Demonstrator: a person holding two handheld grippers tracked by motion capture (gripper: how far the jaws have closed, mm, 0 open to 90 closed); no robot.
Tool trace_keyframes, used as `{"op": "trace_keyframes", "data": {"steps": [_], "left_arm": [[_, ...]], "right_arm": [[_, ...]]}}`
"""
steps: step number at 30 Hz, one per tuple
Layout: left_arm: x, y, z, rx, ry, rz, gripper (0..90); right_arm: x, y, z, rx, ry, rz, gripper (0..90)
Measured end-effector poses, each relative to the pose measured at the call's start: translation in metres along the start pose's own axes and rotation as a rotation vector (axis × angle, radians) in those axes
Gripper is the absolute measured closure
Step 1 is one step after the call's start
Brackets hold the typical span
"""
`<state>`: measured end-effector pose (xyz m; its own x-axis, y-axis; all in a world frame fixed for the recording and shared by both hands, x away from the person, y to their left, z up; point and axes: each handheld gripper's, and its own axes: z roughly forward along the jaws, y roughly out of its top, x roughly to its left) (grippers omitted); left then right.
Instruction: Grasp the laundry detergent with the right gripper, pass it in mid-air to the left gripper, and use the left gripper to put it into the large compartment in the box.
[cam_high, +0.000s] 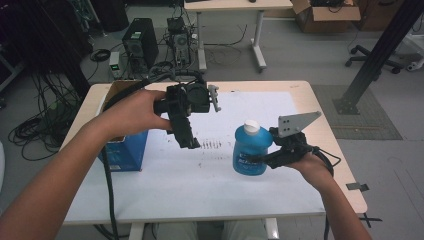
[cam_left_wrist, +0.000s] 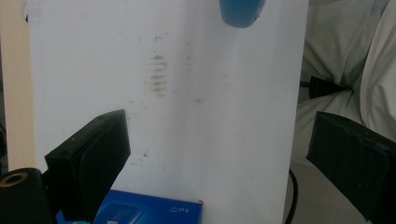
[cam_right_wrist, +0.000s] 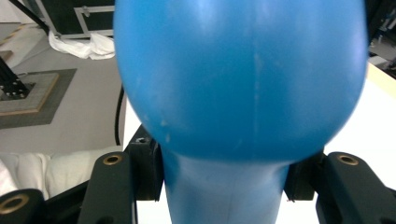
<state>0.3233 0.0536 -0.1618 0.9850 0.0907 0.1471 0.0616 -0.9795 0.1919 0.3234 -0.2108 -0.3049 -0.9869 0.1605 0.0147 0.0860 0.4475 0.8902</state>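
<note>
in the high view, a person's two forearms reach in from the bottom over a table (cam_high: 330, 125) covered by a white sheet (cam_high: 200, 170). the right gripper (cam_high: 262, 159), held in the person's right hand, is clamped on the side of a blue bottle (cam_high: 250, 152) with a white cap (cam_high: 251, 125); the bottle stands upright over the right half of the sheet, and whether its base touches the sheet cannot be told. the left gripper (cam_high: 192, 142) is held above the middle of the sheet, pointing downward, well apart from the bottle. a blue box (cam_high: 125, 152) sits near the table's left edge, partly behind the left forearm.

in the left gripper view, the two black jaws stand wide apart with nothing between them, looking down on the smudged white sheet (cam_left_wrist: 210, 93). the blue bottle (cam_left_wrist: 240, 11) peeks in at the top edge, and the blue box (cam_left_wrist: 149, 210) lies at the bottom.

in the right gripper view, the blue bottle (cam_right_wrist: 238, 79) looms close, its narrower part squeezed between the two black jaws, which press on it from both sides.
</note>
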Motion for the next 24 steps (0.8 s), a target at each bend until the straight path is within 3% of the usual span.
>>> {"op": "trace_keyframes", "data": {"steps": [13,24], "left_arm": [[-0.009,0.014,-0.01,0.007,-0.003,0.038,6.2],[-0.012,0.015,-0.01,0.006,-0.021,0.05,6.2]], "right_arm": [[0.002,0.029,0.023,0.001,0.068,-0.054,43.4],[0.003,0.039,0.047,0.013,0.121,-0.079,43.5]]}}
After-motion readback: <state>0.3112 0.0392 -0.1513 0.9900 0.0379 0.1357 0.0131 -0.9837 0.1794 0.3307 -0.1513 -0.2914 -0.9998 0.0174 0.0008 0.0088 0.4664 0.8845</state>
